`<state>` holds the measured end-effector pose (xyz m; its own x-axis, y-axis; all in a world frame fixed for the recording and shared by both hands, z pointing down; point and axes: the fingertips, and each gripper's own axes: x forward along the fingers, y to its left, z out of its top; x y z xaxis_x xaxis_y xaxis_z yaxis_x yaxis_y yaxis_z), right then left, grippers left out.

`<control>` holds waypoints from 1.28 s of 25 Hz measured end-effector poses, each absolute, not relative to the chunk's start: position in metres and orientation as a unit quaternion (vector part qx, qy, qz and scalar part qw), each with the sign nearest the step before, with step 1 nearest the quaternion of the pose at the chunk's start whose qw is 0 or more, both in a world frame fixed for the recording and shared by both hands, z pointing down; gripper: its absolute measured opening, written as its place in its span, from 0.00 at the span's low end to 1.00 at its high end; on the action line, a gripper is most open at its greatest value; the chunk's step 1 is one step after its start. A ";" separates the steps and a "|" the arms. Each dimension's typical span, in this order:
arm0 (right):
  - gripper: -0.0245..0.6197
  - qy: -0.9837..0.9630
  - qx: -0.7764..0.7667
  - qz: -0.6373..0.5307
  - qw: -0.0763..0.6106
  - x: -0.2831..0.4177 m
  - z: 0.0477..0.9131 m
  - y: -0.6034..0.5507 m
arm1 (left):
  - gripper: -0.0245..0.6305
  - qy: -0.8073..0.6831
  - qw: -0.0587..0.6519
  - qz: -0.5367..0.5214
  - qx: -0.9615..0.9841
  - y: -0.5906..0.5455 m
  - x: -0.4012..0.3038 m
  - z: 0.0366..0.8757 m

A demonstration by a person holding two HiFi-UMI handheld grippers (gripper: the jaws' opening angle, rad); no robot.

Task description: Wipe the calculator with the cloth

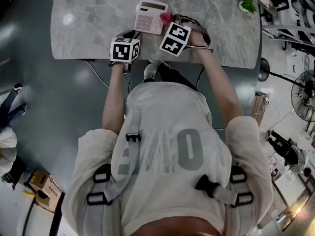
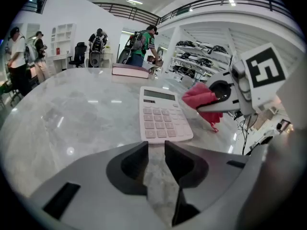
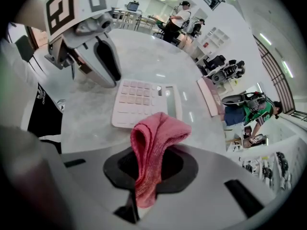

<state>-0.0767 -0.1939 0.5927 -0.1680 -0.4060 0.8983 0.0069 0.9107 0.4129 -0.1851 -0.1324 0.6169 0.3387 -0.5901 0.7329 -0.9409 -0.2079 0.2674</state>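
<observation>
A pink calculator (image 1: 150,17) (image 2: 163,114) (image 3: 141,102) lies flat on the grey marble table (image 1: 88,18), near its front edge. My right gripper (image 1: 171,22) (image 3: 148,164) is shut on a folded red cloth (image 1: 166,17) (image 2: 204,99) (image 3: 153,143), which hangs just over the calculator's right side. My left gripper (image 1: 130,34) (image 2: 156,150) sits just in front of the calculator's near left corner. Its jaws stand a narrow gap apart, and only bare table shows between them.
A flat book-like box (image 2: 130,71) (image 3: 211,97) lies further back on the table. Green and blue items (image 1: 247,5) sit at the table's far right corner. Several people stand beyond the table. A fan (image 1: 302,92) and cables are on the floor at right.
</observation>
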 end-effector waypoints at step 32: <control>0.13 -0.739 0.130 -0.217 0.624 -0.189 0.579 -0.247 | 0.07 -0.674 0.270 0.096 0.681 -0.124 -0.300 0.500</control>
<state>-0.1891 -0.2466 0.5792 -0.1866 -0.4623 0.8669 0.0789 0.8725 0.4823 -0.2999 -0.1239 0.4997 0.0718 -0.8661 0.4946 -0.9699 0.0552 0.2374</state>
